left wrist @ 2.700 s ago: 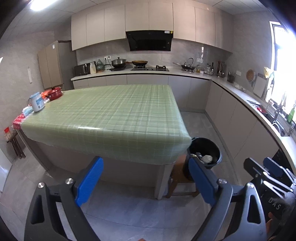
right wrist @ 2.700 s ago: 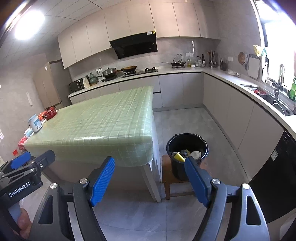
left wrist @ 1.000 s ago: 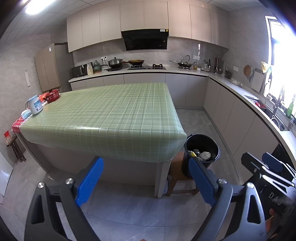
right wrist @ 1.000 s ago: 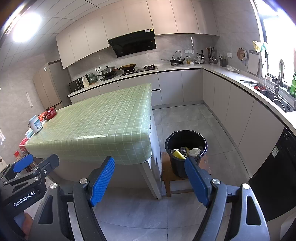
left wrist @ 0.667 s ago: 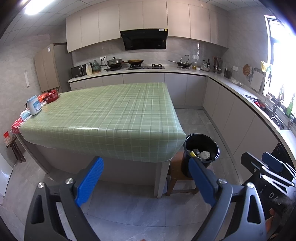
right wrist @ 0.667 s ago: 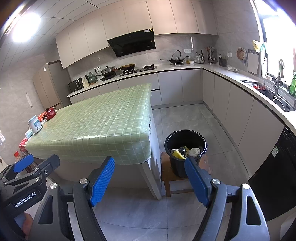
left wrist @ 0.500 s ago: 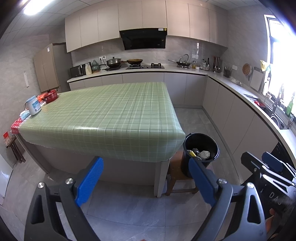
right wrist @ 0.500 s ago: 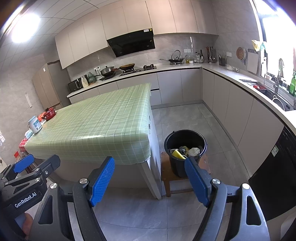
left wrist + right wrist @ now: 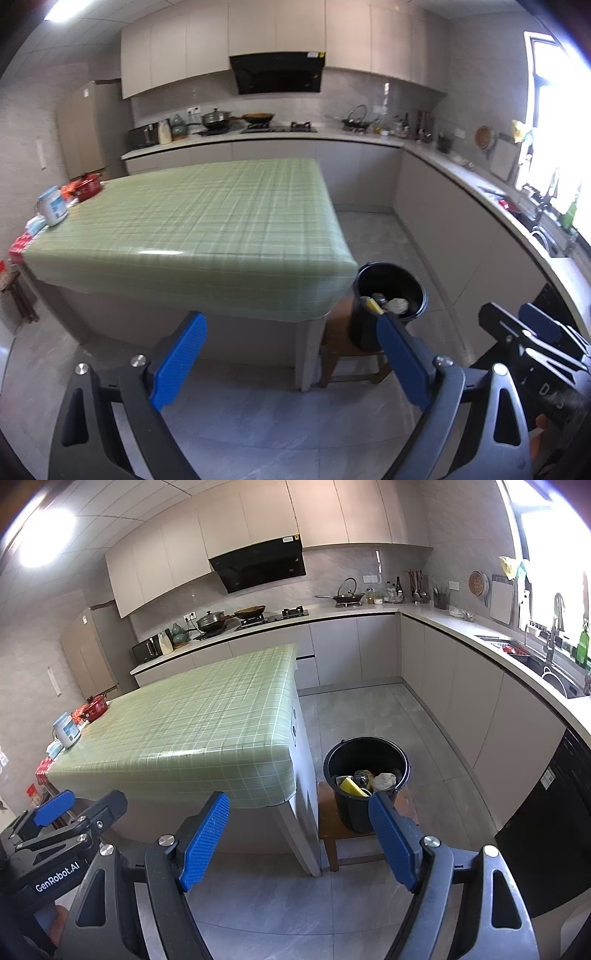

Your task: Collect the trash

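Note:
A black bucket (image 9: 366,753) stands on a low wooden stool (image 9: 332,830) beside the table's near right corner. It holds trash: a yellow piece (image 9: 349,785), a dark crumpled ball and a white wad (image 9: 384,780). The bucket also shows in the left wrist view (image 9: 391,280). My left gripper (image 9: 288,354) is open and empty, held above the floor in front of the table. My right gripper (image 9: 299,834) is open and empty, short of the bucket. Each gripper's body shows at the edge of the other's view.
A table with a green checked cloth (image 9: 207,229) fills the middle. A white jug (image 9: 53,210), a red pot (image 9: 86,184) and small items sit at its far left edge. Grey counters with cookware and a sink (image 9: 554,675) run along the back and right. A black appliance front (image 9: 546,827) is at right.
Both grippers have drifted slightly back and up from the table, so the room looks a little farther. Both stay open and empty. The bucket has not moved.

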Motion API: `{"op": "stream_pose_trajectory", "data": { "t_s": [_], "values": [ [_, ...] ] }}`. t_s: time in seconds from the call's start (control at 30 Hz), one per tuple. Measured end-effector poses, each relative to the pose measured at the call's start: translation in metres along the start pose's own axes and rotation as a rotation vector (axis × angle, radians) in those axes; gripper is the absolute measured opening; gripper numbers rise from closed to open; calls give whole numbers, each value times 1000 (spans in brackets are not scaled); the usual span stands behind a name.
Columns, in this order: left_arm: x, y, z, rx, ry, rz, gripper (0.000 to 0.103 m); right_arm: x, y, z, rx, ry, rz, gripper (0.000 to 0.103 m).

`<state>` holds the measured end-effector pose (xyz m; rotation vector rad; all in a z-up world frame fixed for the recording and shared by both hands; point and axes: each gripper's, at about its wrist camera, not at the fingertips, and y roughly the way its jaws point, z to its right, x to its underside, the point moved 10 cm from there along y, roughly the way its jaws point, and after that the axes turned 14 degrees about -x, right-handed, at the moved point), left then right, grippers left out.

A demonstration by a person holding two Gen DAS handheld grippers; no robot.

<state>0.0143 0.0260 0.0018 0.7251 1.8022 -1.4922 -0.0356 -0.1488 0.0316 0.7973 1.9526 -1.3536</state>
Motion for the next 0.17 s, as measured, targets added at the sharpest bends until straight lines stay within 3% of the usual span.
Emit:
{"op": "stream_pose_trajectory", "data": {
  "t_s": [0.17],
  "values": [
    [-4,-4,8,10,12,33,95,-1,0,8,13,7,0,80]
  ]
}}
